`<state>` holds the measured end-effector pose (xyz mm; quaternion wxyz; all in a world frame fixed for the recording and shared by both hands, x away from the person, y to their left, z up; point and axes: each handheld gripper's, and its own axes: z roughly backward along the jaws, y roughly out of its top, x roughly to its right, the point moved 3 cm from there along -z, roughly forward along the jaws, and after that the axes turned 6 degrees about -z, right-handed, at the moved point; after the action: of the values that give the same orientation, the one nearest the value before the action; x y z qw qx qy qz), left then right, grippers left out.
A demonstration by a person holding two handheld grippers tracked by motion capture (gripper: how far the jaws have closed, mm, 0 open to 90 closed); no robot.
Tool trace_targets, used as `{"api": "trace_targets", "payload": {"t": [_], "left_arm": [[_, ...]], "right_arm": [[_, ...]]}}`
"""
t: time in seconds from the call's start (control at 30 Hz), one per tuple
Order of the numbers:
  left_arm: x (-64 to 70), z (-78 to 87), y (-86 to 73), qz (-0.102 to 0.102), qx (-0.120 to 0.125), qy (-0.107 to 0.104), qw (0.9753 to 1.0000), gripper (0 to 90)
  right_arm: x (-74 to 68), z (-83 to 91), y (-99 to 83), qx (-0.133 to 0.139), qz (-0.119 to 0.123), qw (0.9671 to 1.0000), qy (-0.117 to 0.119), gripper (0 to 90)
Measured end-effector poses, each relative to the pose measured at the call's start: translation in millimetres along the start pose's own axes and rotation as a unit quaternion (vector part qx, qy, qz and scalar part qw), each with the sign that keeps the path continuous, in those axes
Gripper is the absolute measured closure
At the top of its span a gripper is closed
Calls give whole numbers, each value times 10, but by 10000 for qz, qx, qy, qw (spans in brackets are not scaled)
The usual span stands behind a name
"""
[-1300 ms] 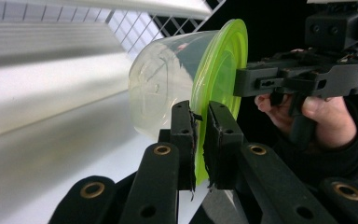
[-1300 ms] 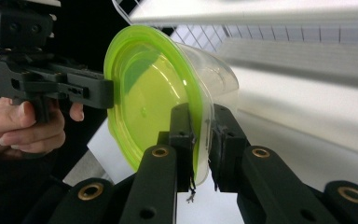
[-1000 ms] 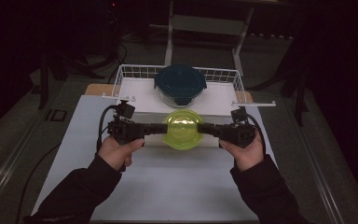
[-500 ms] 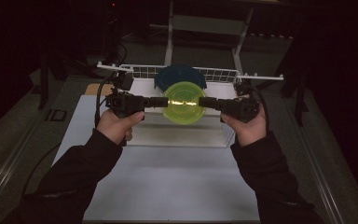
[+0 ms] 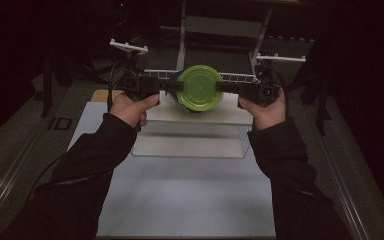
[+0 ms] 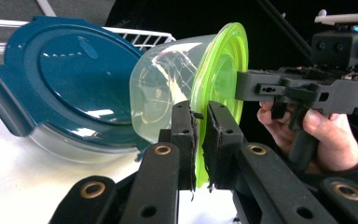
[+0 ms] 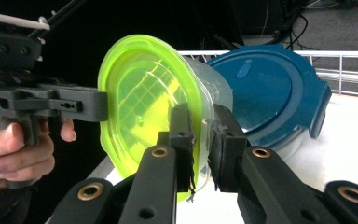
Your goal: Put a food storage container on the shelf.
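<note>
1. The landmark is the white wire basket (image 5: 240, 131) at the far end of the table (image 5: 190, 200); everything below is placed against it.
2. The green-lidded container (image 5: 200, 88), a clear tub with a lime lid, hangs in the air over the basket, tipped on its side so the lid faces the person.
3. The left gripper (image 5: 172, 86) clamps the lid's rim from one side; in the left gripper view its jaws stand narrow, pinched on the lid edge (image 6: 199, 140).
4. The right gripper (image 5: 225, 86) clamps the opposite rim; in the right gripper view its jaws are likewise drawn close, with the rim (image 7: 204, 135) between them.
5. Inside the basket, just behind the held tub, rests a larger blue-lidded container (image 6: 70, 88), leaning at a tilt; the two look near each other, and I cannot tell whether they touch.
6. The step in hand appears to be a two-gripper carry of the tub into the basket, turned on edge for stacking.
7. The next move likely calls for lowering both grippers evenly so that the tub settles in front of the blue-lidded container, then easing both grips apart together; an uneven release could let it roll.
</note>
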<state>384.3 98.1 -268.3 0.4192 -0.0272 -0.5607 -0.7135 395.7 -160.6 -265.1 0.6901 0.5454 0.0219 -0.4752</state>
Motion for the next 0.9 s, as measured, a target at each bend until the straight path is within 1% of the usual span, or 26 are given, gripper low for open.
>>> {"api": "trace_targets", "payload": {"t": [0.03, 0.17, 0.33, 0.5, 0.53, 0.6, 0.73, 0.77, 0.8, 0.87, 0.9], "left_arm": [[-23, -13, 19, 4, -33, 18, 10000, 819], [-89, -46, 98, 72, -2, 99, 9999, 816], [-165, -90, 126, 185, 10, 166, 9997, 813], [-231, -121, 157, 283, 62, 136, 9995, 809], [-248, -123, 167, 336, 65, 122, 9993, 807], [-269, -138, 187, 358, 82, 108, 9993, 802], [-296, -159, 227, 436, 120, 155, 9989, 792], [-306, -167, 232, 450, 125, 147, 9988, 788], [-316, -181, 235, 433, 94, 158, 9989, 771], [-346, -202, 235, 464, 118, 216, 9986, 750], [-363, -215, 233, 481, 118, 195, 9986, 742]], "right_arm": [[6, -20, 20, 13, 6, 10000, -48, 804], [26, -87, 110, -26, 0, 9998, -186, 804], [59, -153, 183, -81, -53, 9997, -244, 803], [94, -194, 218, -68, -109, 9996, -246, 803], [98, -201, 226, -66, -124, 9996, -254, 802], [115, -217, 246, -71, -203, 9995, -227, 799], [148, -236, 276, -84, -365, 9991, -191, 789], [150, -239, 281, -93, -368, 9991, -185, 778], [152, -243, 286, -94, -362, 9991, -217, 750], [161, -259, 290, -94, -361, 9990, -259, 731], [170, -269, 291, -92, -358, 9988, -311, 731]]}}
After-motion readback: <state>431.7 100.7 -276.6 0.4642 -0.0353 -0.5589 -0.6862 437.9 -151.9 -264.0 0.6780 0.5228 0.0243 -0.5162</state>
